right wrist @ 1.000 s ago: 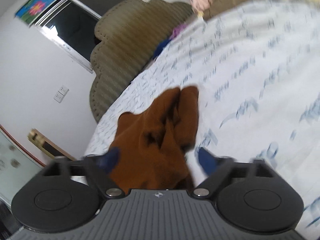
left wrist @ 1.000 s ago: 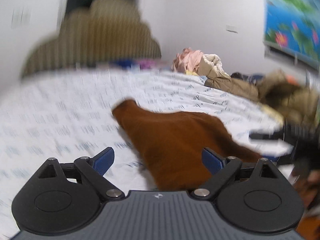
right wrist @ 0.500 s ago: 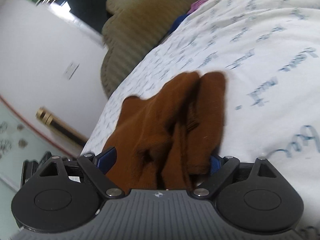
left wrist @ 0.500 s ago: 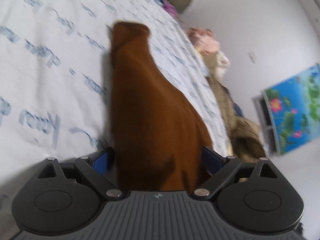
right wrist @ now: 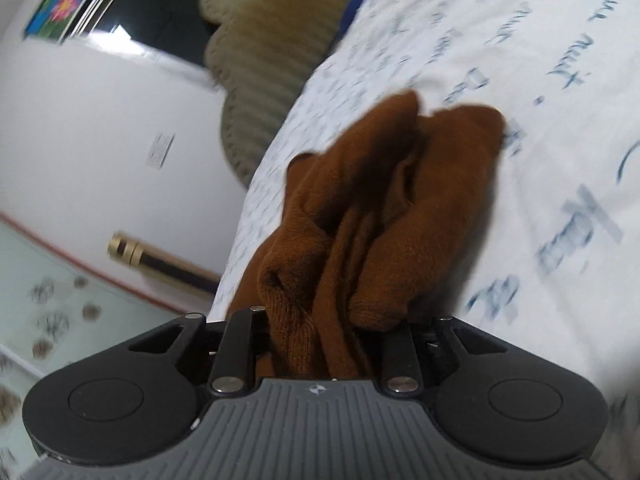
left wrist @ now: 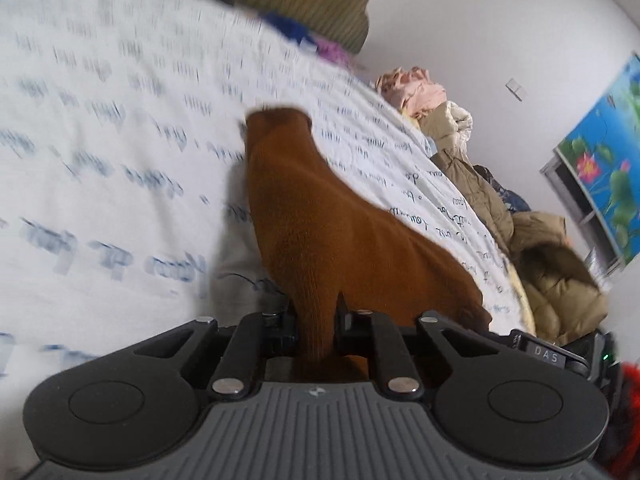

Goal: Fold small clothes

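Note:
A brown knitted garment (left wrist: 320, 220) lies on a white bed sheet (left wrist: 100, 160) printed with blue handwriting. In the left wrist view it stretches away from me, with its near edge pinched between the closing jaws of my left gripper (left wrist: 316, 320). In the right wrist view the same garment (right wrist: 400, 200) is bunched into thick folds on the sheet (right wrist: 560, 80). My right gripper (right wrist: 320, 332) is closing on that bunch, and cloth fills the gap between its jaws. The fingertips of both grippers are hidden by the fabric.
A heap of pink and beige clothes (left wrist: 424, 96) and a tan padded coat (left wrist: 560, 280) lie along the bed's far right side. An olive padded headboard (right wrist: 260, 60) stands behind the bed. A dark window (right wrist: 152, 12) and a white wall lie beyond it.
Both grippers stood wide open around the brown garment and have since closed in on its cloth. Both moved forward and lower, and the left view rolled.

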### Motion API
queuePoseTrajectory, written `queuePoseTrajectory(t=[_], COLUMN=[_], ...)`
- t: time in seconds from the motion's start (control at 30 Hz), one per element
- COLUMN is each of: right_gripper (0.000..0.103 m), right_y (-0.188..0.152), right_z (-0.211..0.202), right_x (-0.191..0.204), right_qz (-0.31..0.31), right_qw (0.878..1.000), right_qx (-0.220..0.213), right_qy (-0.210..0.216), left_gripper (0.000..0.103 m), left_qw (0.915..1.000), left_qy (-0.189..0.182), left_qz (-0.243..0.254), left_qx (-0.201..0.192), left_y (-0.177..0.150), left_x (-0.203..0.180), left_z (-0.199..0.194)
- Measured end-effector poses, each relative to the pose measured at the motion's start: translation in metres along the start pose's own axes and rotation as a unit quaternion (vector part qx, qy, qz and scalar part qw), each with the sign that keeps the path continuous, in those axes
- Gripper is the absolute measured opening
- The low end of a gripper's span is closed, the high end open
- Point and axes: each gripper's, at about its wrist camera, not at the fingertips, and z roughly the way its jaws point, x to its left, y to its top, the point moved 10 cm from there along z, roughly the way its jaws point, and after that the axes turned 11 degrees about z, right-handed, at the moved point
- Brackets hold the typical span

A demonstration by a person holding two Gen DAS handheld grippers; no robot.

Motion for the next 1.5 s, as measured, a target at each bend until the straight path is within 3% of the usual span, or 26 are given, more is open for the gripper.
queuePoseTrajectory(t=[0.1,0.17,0.3,0.37,0.4,0.43,0.5,0.6,0.63,0.67,0.77,0.8,0.9,0.93,1.0,1.1,1.2,1.27,1.4,1.47,1.5], right_gripper=[0.03,0.036,0.048,0.058,0.065,0.067,0.068,0.069,0.073,0.075,0.088,0.093,0.097,0.097,0.097,0.1,0.102,0.102,0.094,0.083,0.069], right_y=[-0.012,-0.013,-0.011,-0.003,0.001,0.008,0.02,0.03,0.028,0.024,0.006,-0.001,-0.01,-0.009,-0.002,0.021,0.041,0.054,0.071,0.081,0.087], right_z=[-0.004,-0.006,-0.021,-0.027,-0.028,-0.03,-0.033,-0.041,-0.046,-0.049,-0.047,-0.042,-0.024,-0.022,-0.025,-0.026,-0.013,-0.001,0.036,0.053,0.061], right_x=[0.0,-0.006,-0.008,-0.007,-0.006,-0.006,-0.012,-0.011,-0.003,0.005,0.03,0.037,0.041,0.036,0.022,-0.002,-0.026,-0.027,-0.016,-0.018,-0.02], right_qz=[-0.047,-0.052,-0.039,-0.039,-0.037,-0.036,-0.036,-0.077,-0.11,-0.145,-0.219,-0.241,-0.292,-0.287,-0.24,-0.128,-0.044,-0.041,-0.043,-0.038,-0.036], right_qw=[0.998,0.996,0.997,0.997,0.996,0.996,0.994,0.977,0.967,0.957,0.941,0.937,0.918,0.917,0.935,0.97,0.99,0.995,0.998,0.998,0.998], right_qx=[-0.008,-0.012,-0.016,-0.028,-0.038,-0.049,-0.069,-0.123,-0.147,-0.163,-0.168,-0.162,-0.145,-0.14,-0.132,-0.12,-0.075,-0.046,0.019,0.029,0.031], right_qy=[-0.047,-0.07,-0.057,-0.062,-0.064,-0.066,-0.083,-0.156,-0.178,-0.193,-0.195,-0.194,-0.227,-0.24,-0.226,-0.171,-0.113,-0.08,-0.031,-0.027,-0.034], left_gripper=[0.016,0.019,0.027,0.03,0.036,0.051,0.076,0.08,0.085,0.087,0.088,0.089,0.089,0.089,0.089,0.089,0.089,0.089,0.089,0.088,0.087], left_qw=[0.9983,0.9967,0.9972,0.9956,0.9931,0.9885,0.9694,0.9185,0.9104,0.9136,0.947,0.9532,0.9507,0.9481,0.9499,0.9662,0.9817,0.9885,0.9955,0.9949,0.9948], left_qy=[0.022,0.034,0.042,0.066,0.088,0.122,0.22,0.366,0.381,0.372,0.277,0.25,0.237,0.238,0.221,0.17,0.113,0.093,0.006,-0.014,-0.016], left_qz=[0.041,0.063,0.061,0.065,0.072,0.081,0.091,0.105,0.113,0.122,0.152,0.166,0.199,0.211,0.221,0.193,0.149,0.106,0.006,-0.041,-0.056], left_qx=[0.035,0.037,0.012,-0.014,-0.027,-0.039,-0.059,-0.106,-0.114,-0.111,-0.057,-0.039,-0.007,0.003,0.016,0.024,0.037,0.055,0.095,0.092,0.084], left_y=[-0.012,-0.017,-0.013,0.0,0.008,0.016,0.032,0.052,0.057,0.059,0.046,0.039,0.015,0.007,-0.004,0.003,0.028,0.044,0.066,0.076,0.081], left_x=[-0.002,-0.002,0.009,0.015,0.019,0.024,0.04,0.061,0.061,0.058,0.033,0.023,0.004,0.001,-0.007,-0.006,0.004,0.019,0.037,0.043,0.046], left_z=[0.0,-0.004,-0.03,-0.046,-0.053,-0.06,-0.079,-0.115,-0.12,-0.119,-0.086,-0.072,-0.038,-0.028,-0.014,0.003,0.031,0.054,0.106,0.125,0.132])
